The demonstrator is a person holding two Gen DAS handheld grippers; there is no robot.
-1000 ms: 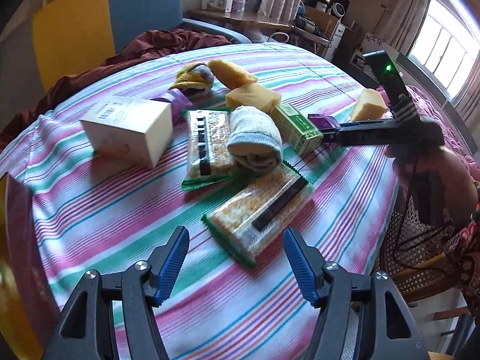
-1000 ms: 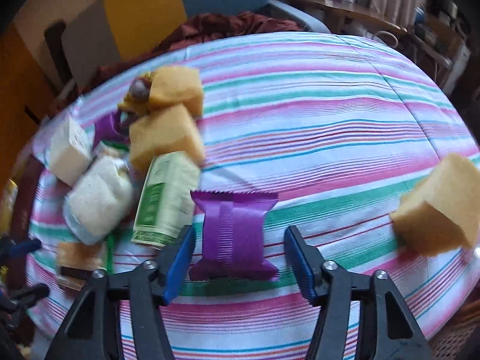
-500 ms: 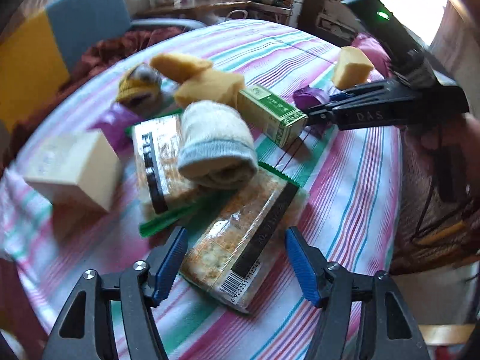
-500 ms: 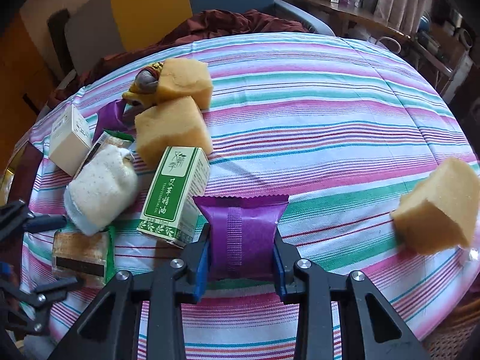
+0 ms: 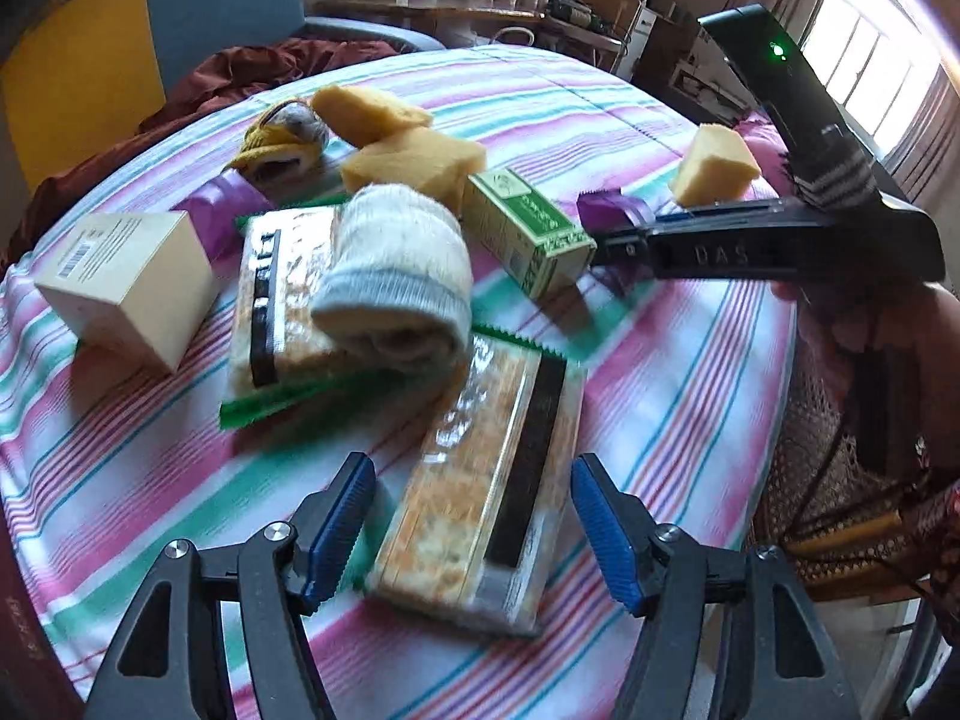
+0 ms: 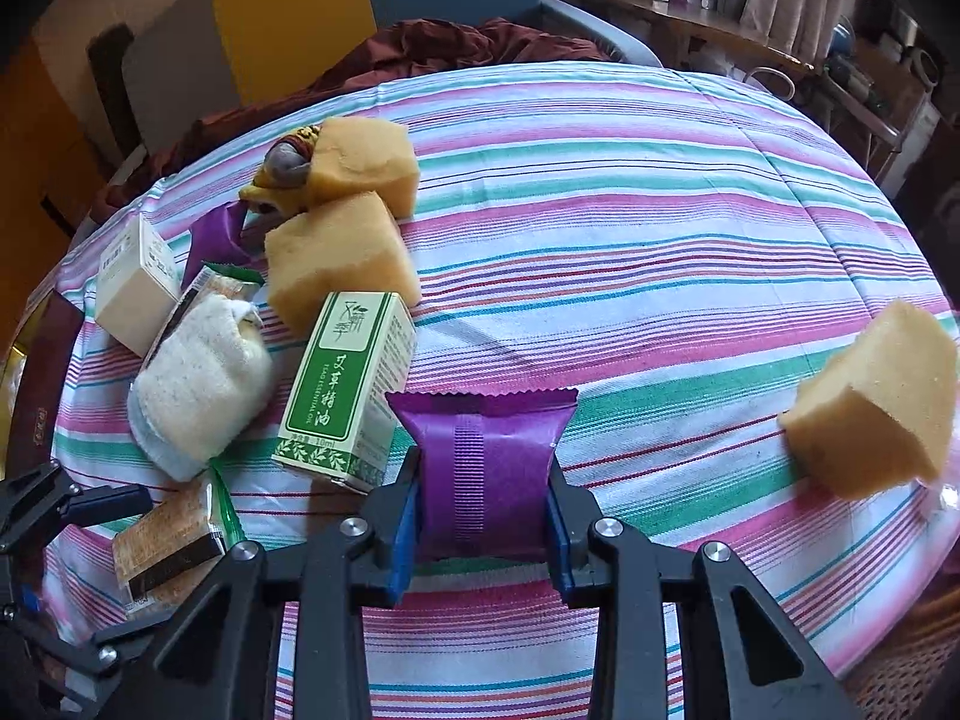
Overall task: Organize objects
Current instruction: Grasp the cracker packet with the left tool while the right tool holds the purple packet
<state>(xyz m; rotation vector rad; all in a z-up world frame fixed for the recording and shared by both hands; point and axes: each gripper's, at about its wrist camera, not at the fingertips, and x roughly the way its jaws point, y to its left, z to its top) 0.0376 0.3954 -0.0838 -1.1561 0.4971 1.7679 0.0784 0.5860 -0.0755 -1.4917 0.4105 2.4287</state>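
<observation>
Purple packet (image 6: 485,468) clamped between right gripper (image 6: 480,516) fingers, just beside green box (image 6: 345,387). Left gripper (image 5: 471,531) spread wide around cracker pack (image 5: 480,492).

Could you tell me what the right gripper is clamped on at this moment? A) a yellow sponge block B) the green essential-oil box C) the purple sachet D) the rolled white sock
C: in the right wrist view, the right gripper has both blue pads pressed against the sides of the purple sachet, while the green box sits free beside it on the striped tablecloth.
</observation>
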